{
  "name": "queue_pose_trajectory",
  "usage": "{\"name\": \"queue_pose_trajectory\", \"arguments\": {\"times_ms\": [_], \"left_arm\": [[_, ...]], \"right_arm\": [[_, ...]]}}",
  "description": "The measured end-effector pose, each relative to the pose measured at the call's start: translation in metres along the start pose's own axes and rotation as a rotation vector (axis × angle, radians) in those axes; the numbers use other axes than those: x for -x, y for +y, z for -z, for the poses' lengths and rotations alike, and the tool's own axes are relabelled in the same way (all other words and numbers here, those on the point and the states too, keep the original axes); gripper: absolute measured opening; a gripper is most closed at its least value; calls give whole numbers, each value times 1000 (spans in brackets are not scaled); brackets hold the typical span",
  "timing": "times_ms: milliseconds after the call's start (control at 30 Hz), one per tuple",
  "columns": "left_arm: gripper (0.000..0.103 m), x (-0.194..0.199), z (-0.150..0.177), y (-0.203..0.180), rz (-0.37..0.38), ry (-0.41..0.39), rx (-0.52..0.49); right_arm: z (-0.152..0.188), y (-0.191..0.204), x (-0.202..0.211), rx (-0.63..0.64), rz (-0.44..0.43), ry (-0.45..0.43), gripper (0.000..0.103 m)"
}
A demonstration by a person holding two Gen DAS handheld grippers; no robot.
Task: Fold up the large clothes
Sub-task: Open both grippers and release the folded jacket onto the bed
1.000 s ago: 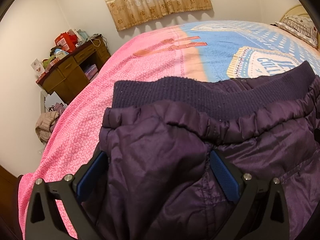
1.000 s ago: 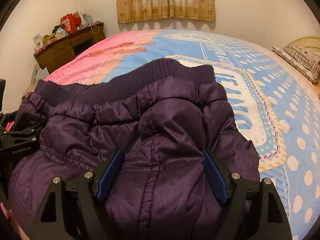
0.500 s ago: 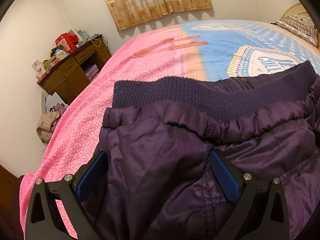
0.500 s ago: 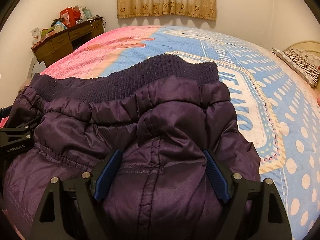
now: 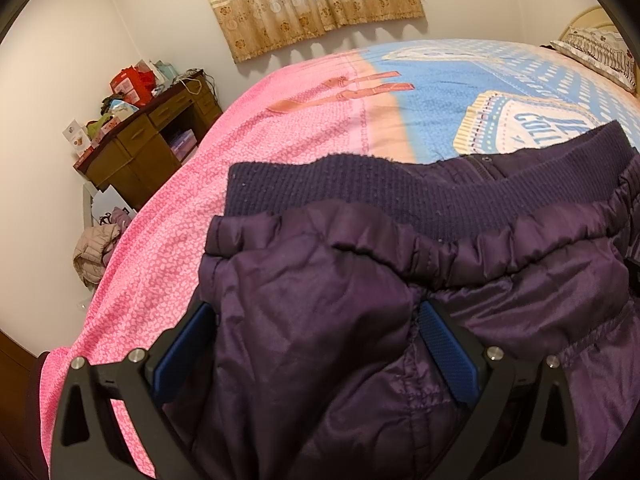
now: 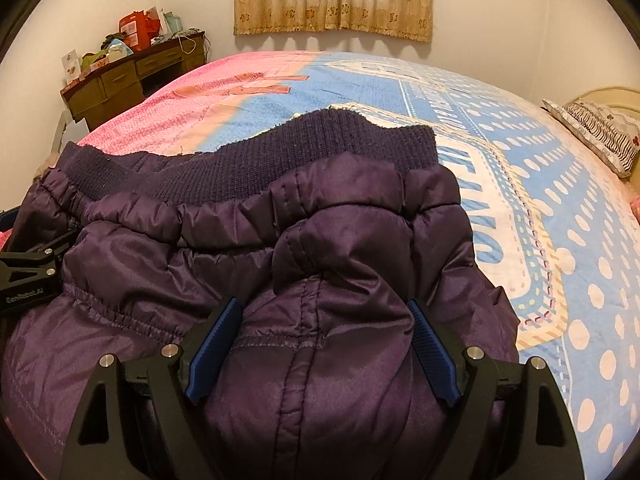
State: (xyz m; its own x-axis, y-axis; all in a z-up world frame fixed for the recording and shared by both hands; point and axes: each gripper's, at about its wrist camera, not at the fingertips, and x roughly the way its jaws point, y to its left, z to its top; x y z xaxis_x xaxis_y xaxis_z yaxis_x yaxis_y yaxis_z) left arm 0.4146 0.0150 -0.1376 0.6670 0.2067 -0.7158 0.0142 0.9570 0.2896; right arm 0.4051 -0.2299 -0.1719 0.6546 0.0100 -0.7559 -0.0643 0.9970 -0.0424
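A dark purple puffer jacket (image 5: pixel 360 300) (image 6: pixel 320 240) lies bunched on the bed, its knitted navy hem band (image 5: pixel 360 188) (image 6: pixel 320 148) along the far side. In the left wrist view my left gripper (image 5: pixel 316 312) stands wide apart over the jacket's left part, and a puffed fold bulges up between its blue pads. My right gripper (image 6: pixel 320 312) stands just as wide over the right part, a seamed fold filling the gap. Neither pair of pads squeezes the fabric. The left gripper's black frame (image 6: pixel 28 272) shows at the left edge of the right wrist view.
The bed cover (image 5: pixel 280 128) is pink on the left and blue with dots on the right (image 6: pixel 560 240). A pillow (image 6: pixel 600 132) lies at the far right. A cluttered wooden desk (image 5: pixel 148 148) stands by the wall, with a heap of clothes (image 5: pixel 96 252) on the floor below.
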Motion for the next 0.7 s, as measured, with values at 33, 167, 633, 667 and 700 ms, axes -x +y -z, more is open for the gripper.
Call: {"name": "queue_pose_trajectory", "arguments": {"times_ms": [33, 167, 633, 667, 700], "left_arm": [[103, 2, -1, 3, 20, 7, -4], [103, 46, 4, 38, 109, -42, 42], [103, 39, 98, 128, 496, 28, 403], [103, 32, 101, 130, 540, 35, 444], [103, 30, 104, 130, 574, 39, 467]], "right_arm": [[-1, 0, 2, 0, -5, 5, 84], [0, -1, 27, 12, 16, 4, 85], [35, 90, 95, 156, -100, -130, 86], [38, 88, 90, 141, -112, -124, 86], [40, 84, 86, 115, -130, -123, 87]]}}
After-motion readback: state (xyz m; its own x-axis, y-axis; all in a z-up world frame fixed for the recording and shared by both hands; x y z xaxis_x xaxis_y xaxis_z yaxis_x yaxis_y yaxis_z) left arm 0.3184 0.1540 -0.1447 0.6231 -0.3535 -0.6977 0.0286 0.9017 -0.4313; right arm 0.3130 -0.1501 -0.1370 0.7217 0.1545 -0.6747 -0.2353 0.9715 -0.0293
